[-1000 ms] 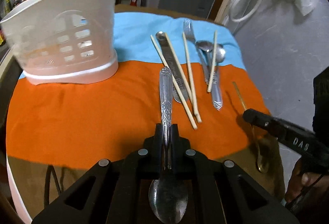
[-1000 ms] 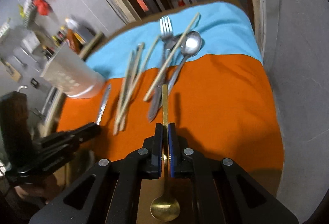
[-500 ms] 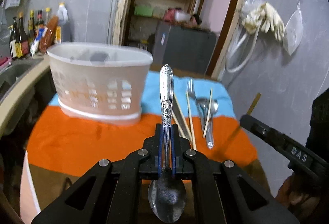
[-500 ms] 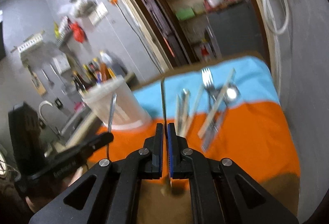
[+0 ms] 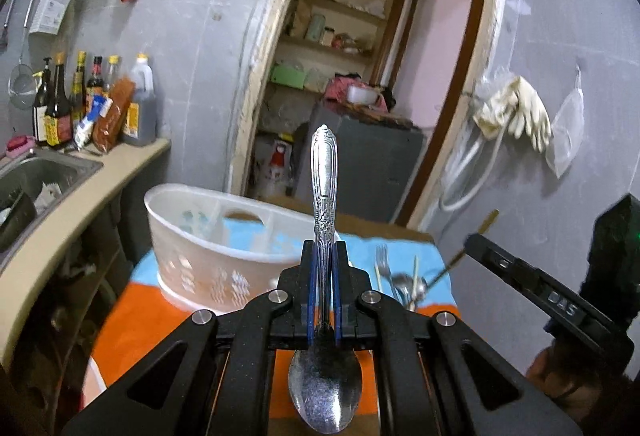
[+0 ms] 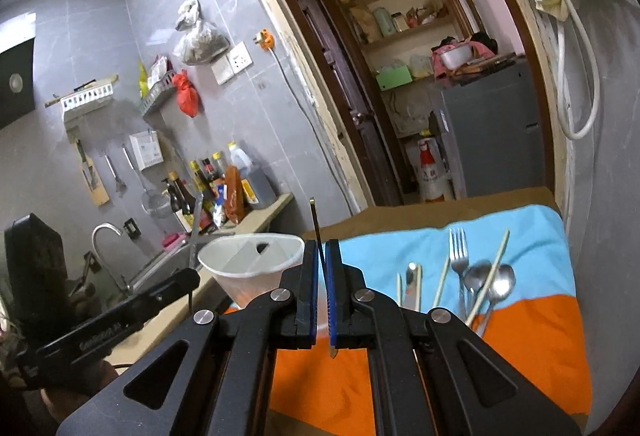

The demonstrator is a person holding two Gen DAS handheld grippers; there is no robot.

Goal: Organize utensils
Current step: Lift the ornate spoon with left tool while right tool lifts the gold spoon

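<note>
My left gripper (image 5: 324, 256) is shut on a silver spoon (image 5: 325, 195), handle pointing up and forward, bowl toward the camera, held above the table. The white plastic utensil basket (image 5: 208, 252) stands just ahead and left of it. My right gripper (image 6: 322, 252) is shut on a thin gold spoon (image 6: 316, 224), seen edge-on, lifted above the table; the same basket (image 6: 250, 262) is ahead to its left. A fork (image 6: 458, 256), two silver spoons (image 6: 492, 282) and several chopsticks (image 6: 490, 274) lie on the blue and orange cloth (image 6: 532, 336).
A counter with a sink (image 5: 36, 179) and sauce bottles (image 5: 92, 107) runs along the left. A doorway with shelves and a grey fridge (image 5: 368, 163) is behind the table. A grey wall with hanging gloves (image 5: 516, 111) is on the right.
Both grippers have risen and tilted up with their spoons, away from the cloth. The basket now sits lower in both views and its open top shows.
</note>
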